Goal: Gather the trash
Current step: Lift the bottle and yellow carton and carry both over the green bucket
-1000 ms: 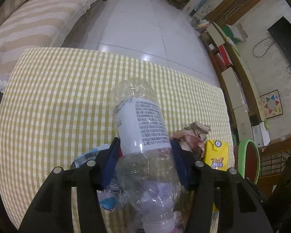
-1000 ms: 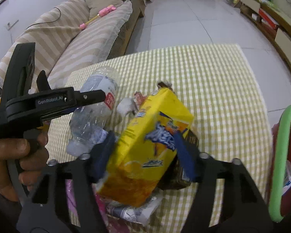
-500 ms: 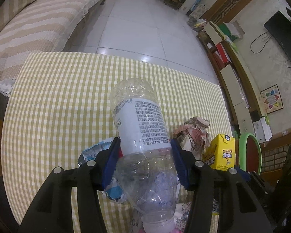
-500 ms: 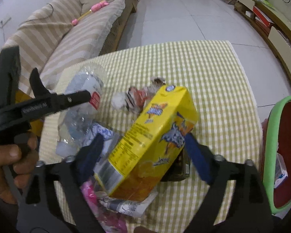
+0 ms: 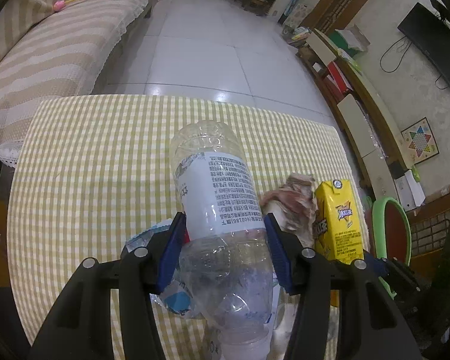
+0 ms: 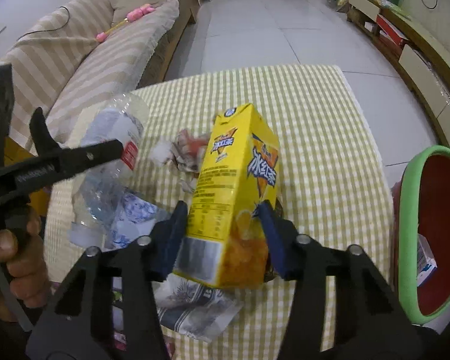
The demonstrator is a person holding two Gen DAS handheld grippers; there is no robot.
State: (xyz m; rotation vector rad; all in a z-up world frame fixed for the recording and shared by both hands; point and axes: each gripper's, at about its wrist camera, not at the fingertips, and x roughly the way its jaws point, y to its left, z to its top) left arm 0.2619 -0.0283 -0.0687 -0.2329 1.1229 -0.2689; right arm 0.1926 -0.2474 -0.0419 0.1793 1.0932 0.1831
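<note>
The tablecloth (image 5: 99, 156) has yellow and white checks. The bottle (image 5: 222, 210) is clear with a white label. The carton (image 6: 234, 192) is bright yellow with orange at the bottom. At the right edge, the bin (image 6: 405, 210) is red inside with a green rim. The sofa (image 5: 45, 48), upper left, has tan and cream stripes.

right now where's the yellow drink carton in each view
Left wrist view: the yellow cardboard drink carton stands at the right, beyond the clear plastic bottle, beside the crumpled paper wad.
Right wrist view: the same carton fills the centre, clamped between the right gripper jaws.
Shared landmark: the green-rimmed red bin, right of the carton in both.
</note>
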